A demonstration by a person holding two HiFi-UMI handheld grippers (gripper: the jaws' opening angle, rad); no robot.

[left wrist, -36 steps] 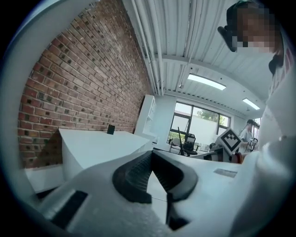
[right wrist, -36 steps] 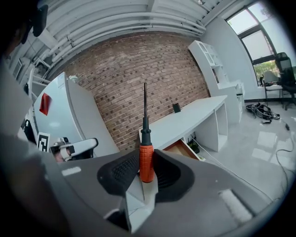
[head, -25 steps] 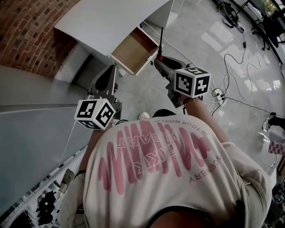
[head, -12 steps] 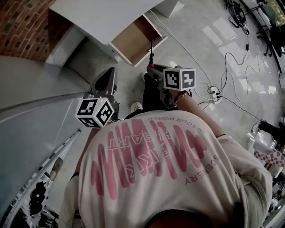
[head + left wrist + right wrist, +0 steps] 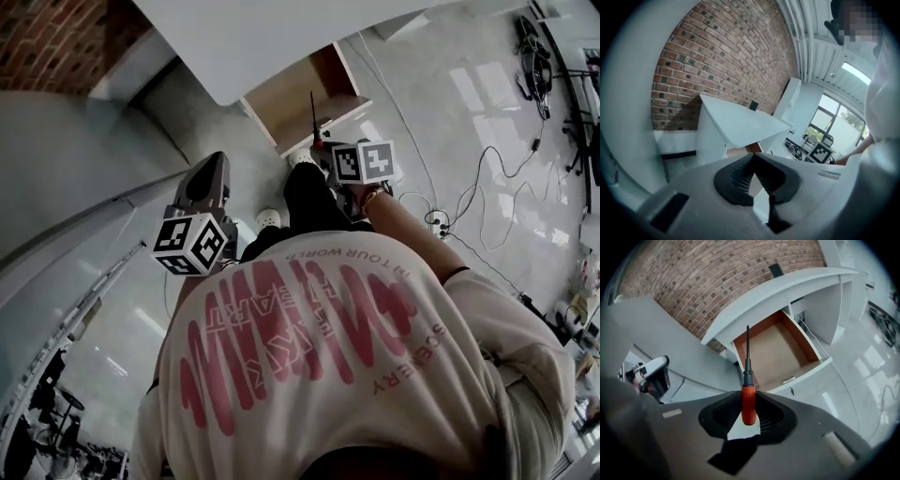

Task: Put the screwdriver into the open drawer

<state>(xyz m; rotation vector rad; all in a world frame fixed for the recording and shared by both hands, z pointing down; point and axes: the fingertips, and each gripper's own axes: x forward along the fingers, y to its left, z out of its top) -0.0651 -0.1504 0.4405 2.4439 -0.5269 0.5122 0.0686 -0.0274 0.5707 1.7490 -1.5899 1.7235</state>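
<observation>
The screwdriver [image 5: 749, 404] has an orange handle and a thin dark shaft. My right gripper [image 5: 749, 394] is shut on the handle, with the shaft pointing forward over the open drawer [image 5: 776, 352], whose brown wooden bottom is bare. In the head view the shaft [image 5: 312, 117] crosses the front edge of the drawer [image 5: 291, 94], and the right gripper [image 5: 321, 150] sits just before it. My left gripper [image 5: 208, 167] hangs to the left of the drawer. In its own view its jaws [image 5: 753, 157] meet at the tips with nothing between them.
The drawer juts out from under a white desk top [image 5: 281, 37] set against a brick wall [image 5: 47, 37]. A grey surface [image 5: 75, 187] runs along the left. Cables [image 5: 487, 187] trail over the glossy floor at right. The person's shoe [image 5: 270, 217] stands by the drawer.
Both grippers have sunk toward the floor and come closer to the drawer. The screwdriver's shaft now reaches over the drawer's front edge. The grip on the handle is unchanged.
</observation>
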